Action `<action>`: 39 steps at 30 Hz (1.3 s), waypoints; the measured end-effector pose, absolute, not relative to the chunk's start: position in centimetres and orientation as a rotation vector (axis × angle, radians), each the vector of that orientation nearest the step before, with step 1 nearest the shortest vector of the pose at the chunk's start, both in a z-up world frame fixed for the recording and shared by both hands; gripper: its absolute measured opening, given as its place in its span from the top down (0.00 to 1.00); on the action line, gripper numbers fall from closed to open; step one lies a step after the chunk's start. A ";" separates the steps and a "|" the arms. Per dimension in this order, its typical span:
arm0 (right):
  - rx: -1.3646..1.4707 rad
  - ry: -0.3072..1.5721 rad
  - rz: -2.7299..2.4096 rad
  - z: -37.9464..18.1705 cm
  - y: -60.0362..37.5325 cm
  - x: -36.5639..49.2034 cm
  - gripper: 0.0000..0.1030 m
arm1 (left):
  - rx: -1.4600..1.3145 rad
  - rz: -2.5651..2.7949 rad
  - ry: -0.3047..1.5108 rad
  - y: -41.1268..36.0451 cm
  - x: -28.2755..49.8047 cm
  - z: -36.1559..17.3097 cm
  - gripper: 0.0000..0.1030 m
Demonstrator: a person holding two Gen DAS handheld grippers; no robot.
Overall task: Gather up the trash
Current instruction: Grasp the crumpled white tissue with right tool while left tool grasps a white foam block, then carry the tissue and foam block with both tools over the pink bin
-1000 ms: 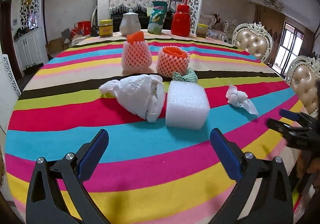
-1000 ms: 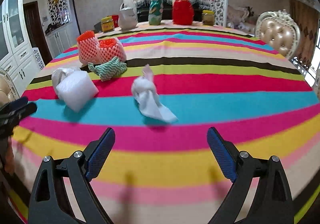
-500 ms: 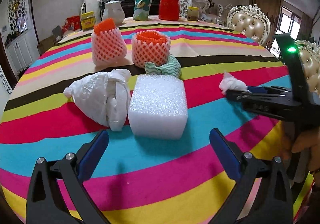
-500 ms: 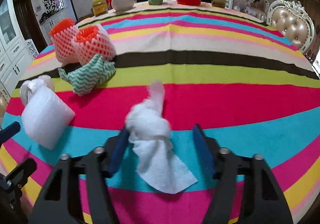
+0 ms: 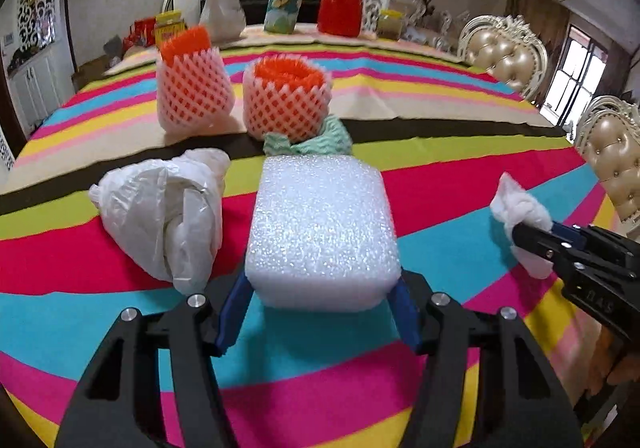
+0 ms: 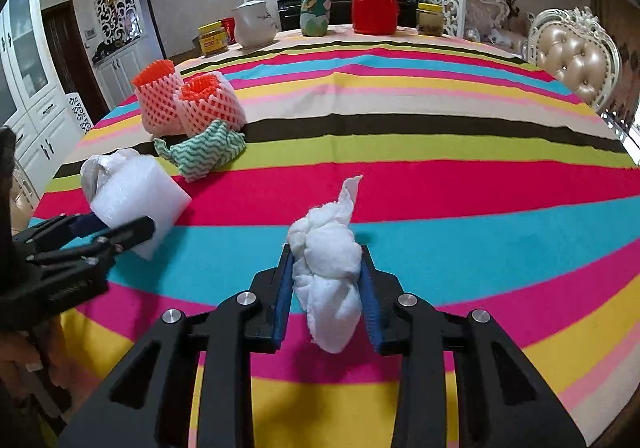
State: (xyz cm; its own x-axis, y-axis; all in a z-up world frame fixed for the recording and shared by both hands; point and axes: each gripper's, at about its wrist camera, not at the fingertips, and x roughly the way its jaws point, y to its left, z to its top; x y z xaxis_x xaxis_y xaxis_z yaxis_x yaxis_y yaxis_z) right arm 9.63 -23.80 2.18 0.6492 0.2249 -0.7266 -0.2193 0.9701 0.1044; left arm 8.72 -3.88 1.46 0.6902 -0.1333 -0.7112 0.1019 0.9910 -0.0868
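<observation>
My left gripper (image 5: 318, 308) is shut on the near end of a white foam block (image 5: 322, 224) that lies on the striped tablecloth (image 5: 120, 320); the block also shows in the right wrist view (image 6: 136, 196). My right gripper (image 6: 326, 288) is shut on a crumpled white tissue (image 6: 326, 252), which also shows in the left wrist view (image 5: 520, 208). A crumpled white plastic bag (image 5: 164, 208) lies just left of the block. A green zigzag cloth (image 6: 204, 154) lies behind the block.
Two orange foam fruit nets (image 5: 192, 88) (image 5: 286, 104) stand behind the cloth. A red jar (image 6: 374, 0), a green packet (image 6: 316, 4), a white pot (image 6: 254, 22) and yellow-lidded jars (image 6: 214, 38) stand at the table's far edge. Padded chairs (image 6: 572, 56) stand on the right.
Both grippers moved forward and closed. The left one closed on the foam block. The right one closed on the tissue, which now sits between its pads.
</observation>
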 end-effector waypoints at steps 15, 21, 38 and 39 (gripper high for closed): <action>0.035 0.732 0.264 4.0 -27.5 0.7 0.67 | -0.033 -0.239 0.658 -6.7 -0.4 3.8 0.42; 0.011 0.689 0.250 4.5 -29.2 -3.8 0.67 | -0.021 -0.304 0.613 -9.3 -4.0 4.1 0.42; 0.085 0.564 0.110 4.9 -36.5 -15.0 0.67 | 0.051 -0.469 0.576 -16.9 -10.2 4.0 0.42; 0.093 0.555 0.098 5.0 -37.0 -15.8 0.67 | 0.056 -0.490 0.580 -17.7 -10.5 4.0 0.42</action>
State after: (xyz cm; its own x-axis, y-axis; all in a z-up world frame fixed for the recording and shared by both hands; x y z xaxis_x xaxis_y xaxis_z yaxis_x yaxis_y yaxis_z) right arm -15.77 -37.04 5.02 0.8455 0.1182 -0.5207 -0.0682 0.9911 0.1142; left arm -10.54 -17.72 3.96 0.7251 -0.4288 -0.5389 0.4595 0.8841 -0.0851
